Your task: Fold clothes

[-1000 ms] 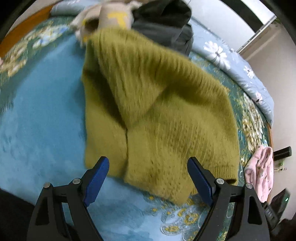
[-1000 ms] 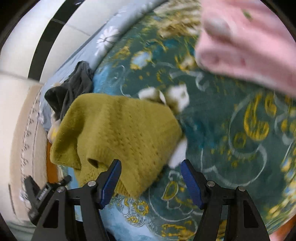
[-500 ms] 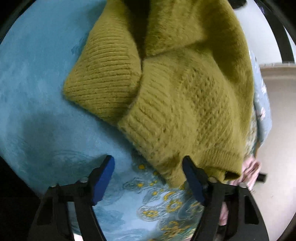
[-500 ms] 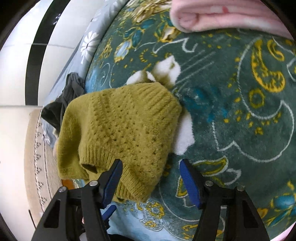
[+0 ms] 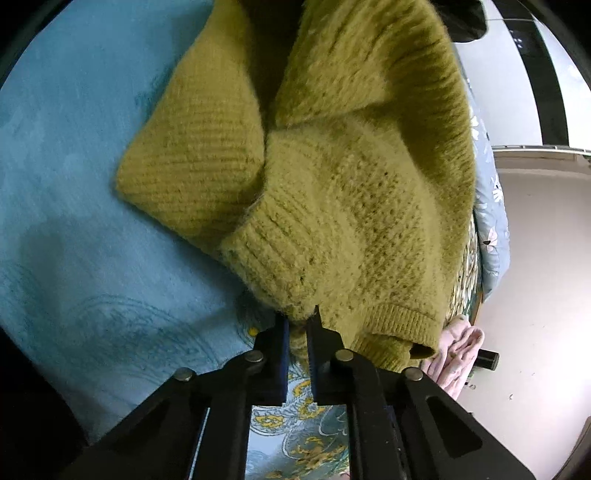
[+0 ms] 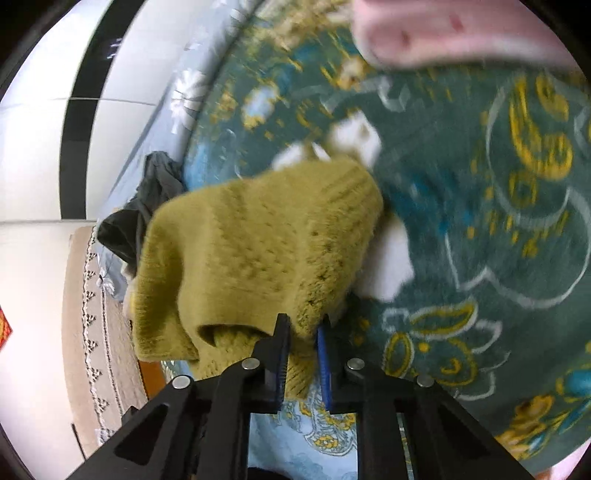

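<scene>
Mid-fold: my left claw [image 5: 297,320] and right claw [image 6: 303,328], jaws just closing, each clamp the hem of the olive sweater [image 5: 332,184] lying half-folded on the bed [image 5: 74,184]; final fold remains.

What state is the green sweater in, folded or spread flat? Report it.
Folded, loosely: the green sweater lies doubled over itself on the bedspread, its ribbed hem pinched by both the left gripper and right gripper.

an olive-green knitted sweater [image 5: 343,206] is seen partly folded on a teal flowered blanket [image 5: 74,184], one ribbed part laid over another. its fuzzy hem corners are lifted off the blanket. a pink garment [image 6: 443,33] is seen lying well apart from it.
</scene>
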`<state>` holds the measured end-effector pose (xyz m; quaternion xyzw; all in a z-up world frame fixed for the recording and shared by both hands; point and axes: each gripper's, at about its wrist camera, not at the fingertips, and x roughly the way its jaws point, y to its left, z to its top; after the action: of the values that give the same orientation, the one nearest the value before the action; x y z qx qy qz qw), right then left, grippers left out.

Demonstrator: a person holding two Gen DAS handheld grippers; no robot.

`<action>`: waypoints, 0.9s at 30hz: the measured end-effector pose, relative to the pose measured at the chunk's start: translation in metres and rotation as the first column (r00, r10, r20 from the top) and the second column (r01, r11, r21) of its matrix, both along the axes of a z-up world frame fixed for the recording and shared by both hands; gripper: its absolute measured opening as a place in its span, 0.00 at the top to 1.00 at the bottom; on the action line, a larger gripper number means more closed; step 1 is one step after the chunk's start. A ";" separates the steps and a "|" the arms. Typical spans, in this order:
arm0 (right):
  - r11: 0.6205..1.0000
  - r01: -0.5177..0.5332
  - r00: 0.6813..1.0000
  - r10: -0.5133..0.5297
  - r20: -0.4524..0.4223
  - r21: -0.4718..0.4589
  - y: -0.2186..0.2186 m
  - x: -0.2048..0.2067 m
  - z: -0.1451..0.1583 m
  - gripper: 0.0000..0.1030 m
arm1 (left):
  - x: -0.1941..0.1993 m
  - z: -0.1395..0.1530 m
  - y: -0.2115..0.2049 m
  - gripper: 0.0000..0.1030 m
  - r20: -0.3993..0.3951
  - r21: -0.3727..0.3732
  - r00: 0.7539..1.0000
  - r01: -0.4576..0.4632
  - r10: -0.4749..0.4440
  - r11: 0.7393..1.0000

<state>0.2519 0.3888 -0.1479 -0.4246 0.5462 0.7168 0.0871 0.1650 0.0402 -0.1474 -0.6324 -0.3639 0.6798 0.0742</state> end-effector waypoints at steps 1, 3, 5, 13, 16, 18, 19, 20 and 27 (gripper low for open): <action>1.000 -0.001 1.000 0.001 -0.021 0.021 0.003 -0.001 0.009 0.86 | 0.001 0.006 0.003 0.93 -0.015 -0.009 1.000 0.016 -0.016 1.000; 0.996 -0.008 0.998 0.014 -0.063 0.086 0.012 -0.006 0.033 0.86 | 0.003 0.018 0.008 0.94 -0.047 -0.031 0.997 0.052 -0.054 0.998; 0.987 -0.019 0.996 0.033 -0.087 0.159 0.021 -0.012 0.056 0.87 | 0.008 0.029 0.017 0.94 -0.064 -0.032 0.994 0.091 -0.093 0.995; 0.920 -0.076 0.986 0.127 -0.110 0.384 0.052 -0.037 0.120 0.87 | 0.034 0.061 0.079 0.94 -0.097 0.019 0.943 0.323 -0.320 0.946; 0.898 -0.148 0.982 0.183 -0.047 0.415 0.055 -0.052 0.116 0.87 | 0.032 0.046 0.086 0.94 -0.099 0.019 0.931 0.355 -0.352 0.935; 0.887 -0.180 0.982 0.190 0.018 0.425 0.056 -0.061 0.099 0.87 | 0.026 0.041 0.077 0.93 -0.083 0.035 0.934 0.351 -0.348 0.936; 0.891 -0.181 0.983 0.180 0.041 0.417 0.060 -0.062 0.088 0.87 | 0.023 0.039 0.068 0.90 -0.068 0.055 0.940 0.339 -0.335 0.939; 0.897 -0.179 0.984 0.168 0.062 0.405 0.063 -0.063 0.077 0.87 | 0.019 0.036 0.058 0.82 -0.053 0.074 0.945 0.326 -0.322 0.943; 0.937 -0.139 0.988 0.110 0.108 0.320 0.068 -0.045 0.037 0.54 | 0.001 0.042 0.018 0.57 -0.040 0.151 0.978 0.209 -0.205 0.966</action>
<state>0.2070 0.4565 -0.1105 -0.4691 0.3877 0.7819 0.1347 0.1664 0.0580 -0.1054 -0.6512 -0.3464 0.6455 0.1979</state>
